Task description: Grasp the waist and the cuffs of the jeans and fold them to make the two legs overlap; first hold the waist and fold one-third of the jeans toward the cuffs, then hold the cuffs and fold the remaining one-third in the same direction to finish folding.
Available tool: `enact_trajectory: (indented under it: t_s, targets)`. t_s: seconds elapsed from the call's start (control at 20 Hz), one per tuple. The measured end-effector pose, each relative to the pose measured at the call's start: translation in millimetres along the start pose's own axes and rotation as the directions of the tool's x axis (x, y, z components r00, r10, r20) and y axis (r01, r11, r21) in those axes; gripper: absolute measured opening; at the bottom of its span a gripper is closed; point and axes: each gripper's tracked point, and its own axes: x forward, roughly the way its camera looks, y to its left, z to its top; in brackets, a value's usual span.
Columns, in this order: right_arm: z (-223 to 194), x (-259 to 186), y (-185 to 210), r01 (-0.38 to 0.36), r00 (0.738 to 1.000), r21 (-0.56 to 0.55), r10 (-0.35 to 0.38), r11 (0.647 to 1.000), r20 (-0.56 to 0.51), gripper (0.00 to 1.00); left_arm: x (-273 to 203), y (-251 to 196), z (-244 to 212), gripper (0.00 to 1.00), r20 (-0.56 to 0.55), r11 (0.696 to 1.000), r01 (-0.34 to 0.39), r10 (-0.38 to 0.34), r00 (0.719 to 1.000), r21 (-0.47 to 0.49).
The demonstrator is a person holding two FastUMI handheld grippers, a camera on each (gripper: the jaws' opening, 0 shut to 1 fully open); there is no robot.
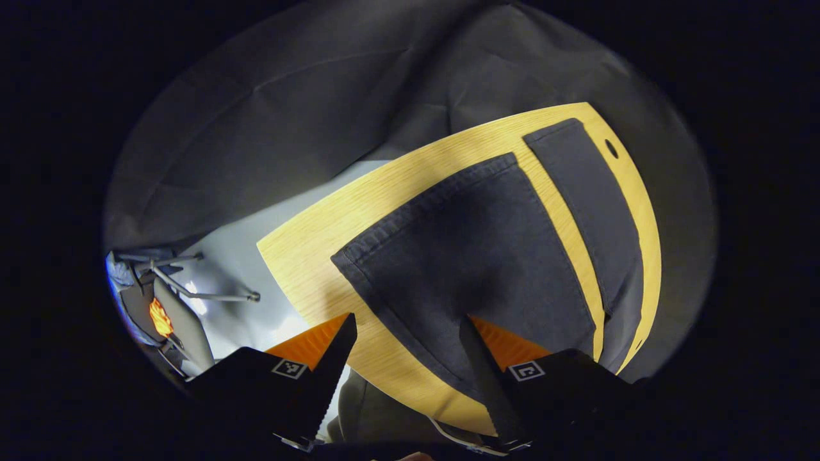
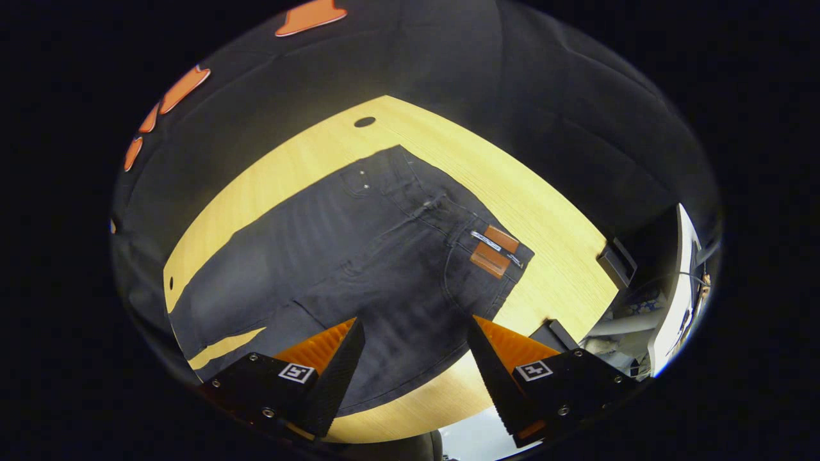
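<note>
Dark jeans lie flat on a wooden table. In the left gripper view the two legs (image 1: 474, 256) run apart, the nearer cuff (image 1: 384, 224) wide in front of me and the farther leg (image 1: 589, 198) beyond a strip of table. My left gripper (image 1: 407, 326) hovers open above the nearer leg's side edge. In the right gripper view the waist (image 2: 448, 218) with a brown patch (image 2: 493, 250) lies ahead. My right gripper (image 2: 416, 333) is open above the seat of the jeans (image 2: 359, 269), holding nothing.
The table (image 1: 307, 269) has a rounded edge and a small hole (image 2: 364, 121) near its far side. Grey floor and a chair frame (image 1: 186, 288) lie beyond the table's left end. Dark boxes (image 2: 615, 259) and equipment sit off the table's right corner.
</note>
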Motion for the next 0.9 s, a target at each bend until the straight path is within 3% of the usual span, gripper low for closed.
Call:
enact_trajectory:
  t_s: [0.35,0.45,0.6,0.7,0.8,0.85,0.9]
  targets:
    - [7.4,31.9,-41.8,0.057,0.997,0.103,-0.051,0.993,-0.062,0.97,23.1,0.4,8.0,0.95,-0.027,0.988,-0.134,0.132,0.991,-0.075]
    - [3.0,40.6,-51.4,0.079,0.993,0.135,-0.066,0.988,-0.098,0.98,24.5,-5.0,9.5,0.95,-0.022,0.986,-0.140,0.139,0.990,-0.091]
    - [-2.2,54.1,-55.6,0.082,0.990,0.200,-0.056,0.976,-0.132,0.98,19.9,-7.7,7.8,0.78,-0.034,0.978,-0.142,0.138,0.990,-0.151]
    - [-7.2,64.9,-50.4,0.059,0.987,0.261,-0.017,0.964,-0.160,0.98,21.6,-8.5,7.3,0.74,-0.034,0.981,-0.130,0.127,0.991,-0.147]
    - [-8.8,68.9,-56.6,0.079,0.984,0.281,-0.029,0.956,-0.179,0.98,21.6,-13.4,7.2,0.40,-0.036,0.985,-0.116,0.112,0.993,-0.131]
    - [-9.5,67.7,-58.2,0.079,0.983,0.282,-0.028,0.956,-0.179,1.00,23.8,-13.9,10.8,0.40,-0.004,0.984,-0.091,0.091,0.996,-0.154]
    - [-9.9,68.1,-61.4,0.084,0.984,0.277,-0.035,0.957,-0.176,0.91,26.0,-18.5,10.6,0.24,-0.010,0.984,-0.073,0.073,0.997,-0.161]
